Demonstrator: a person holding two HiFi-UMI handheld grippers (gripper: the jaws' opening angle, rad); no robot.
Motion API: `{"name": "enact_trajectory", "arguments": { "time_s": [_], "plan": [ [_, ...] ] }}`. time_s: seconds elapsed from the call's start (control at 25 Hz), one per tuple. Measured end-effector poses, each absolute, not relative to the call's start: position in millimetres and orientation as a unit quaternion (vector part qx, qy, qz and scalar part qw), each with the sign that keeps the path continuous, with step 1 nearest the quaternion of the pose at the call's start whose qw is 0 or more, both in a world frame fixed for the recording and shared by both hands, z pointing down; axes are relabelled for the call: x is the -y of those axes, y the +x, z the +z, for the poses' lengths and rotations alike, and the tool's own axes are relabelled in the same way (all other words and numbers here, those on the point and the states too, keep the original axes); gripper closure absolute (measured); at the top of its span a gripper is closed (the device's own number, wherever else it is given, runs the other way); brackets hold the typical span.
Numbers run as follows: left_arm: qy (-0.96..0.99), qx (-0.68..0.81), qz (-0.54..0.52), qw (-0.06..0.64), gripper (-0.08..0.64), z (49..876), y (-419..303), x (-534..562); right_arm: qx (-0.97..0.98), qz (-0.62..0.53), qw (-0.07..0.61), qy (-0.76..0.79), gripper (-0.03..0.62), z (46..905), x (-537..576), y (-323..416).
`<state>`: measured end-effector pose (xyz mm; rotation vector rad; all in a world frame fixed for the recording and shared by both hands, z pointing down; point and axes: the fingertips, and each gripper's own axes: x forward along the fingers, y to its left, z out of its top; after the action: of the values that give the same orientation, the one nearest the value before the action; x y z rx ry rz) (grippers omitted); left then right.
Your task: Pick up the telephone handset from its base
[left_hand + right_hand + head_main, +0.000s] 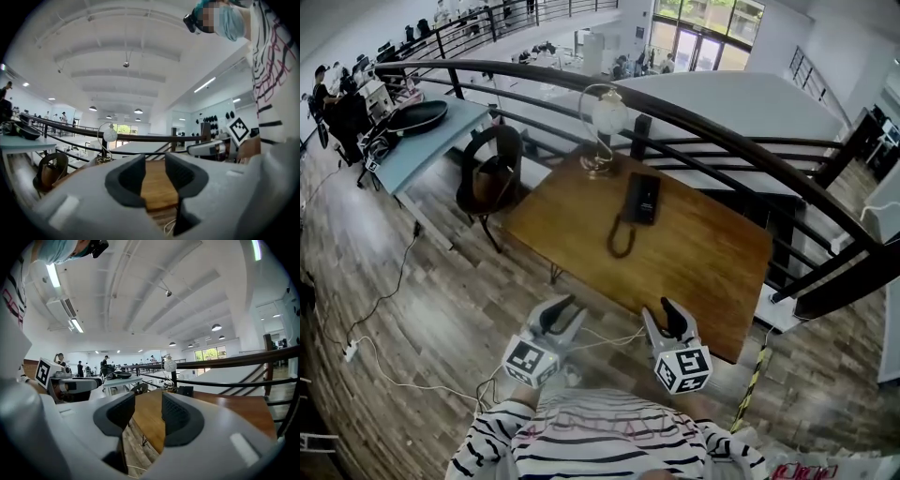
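A black telephone lies on the wooden table, its handset resting on the base and a coiled cord trailing toward me. In the right gripper view the telephone shows small, far across the tabletop. My left gripper and right gripper hover side by side just short of the table's near edge. Both point roughly level toward the phone. Both are open, with only tabletop visible between the dark pads. Neither touches anything.
A glass-globe lamp stands on the table behind the phone. A dark chair sits off the table's left corner. A curved black railing runs behind. A grey-blue table with a pan is far left. Cables cross the floor.
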<state>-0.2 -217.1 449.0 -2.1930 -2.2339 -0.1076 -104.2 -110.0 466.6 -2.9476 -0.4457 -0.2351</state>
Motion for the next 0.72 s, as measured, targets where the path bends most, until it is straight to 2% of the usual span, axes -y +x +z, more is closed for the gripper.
{"name": "enact_trajectory", "arguments": {
  "time_s": [0.36,0.72],
  "plan": [
    [-0.664,0.746,-0.055,0.008,0.407,455,91,213,0.201,-0.081,0.084,-0.973,0.400,469,109,-28],
    [-0.630,0.771,-0.089,-0.009,0.385,475,123,195,0.231,-0.100,0.099,-0.963,0.388,483,103,-1]
  ]
}}
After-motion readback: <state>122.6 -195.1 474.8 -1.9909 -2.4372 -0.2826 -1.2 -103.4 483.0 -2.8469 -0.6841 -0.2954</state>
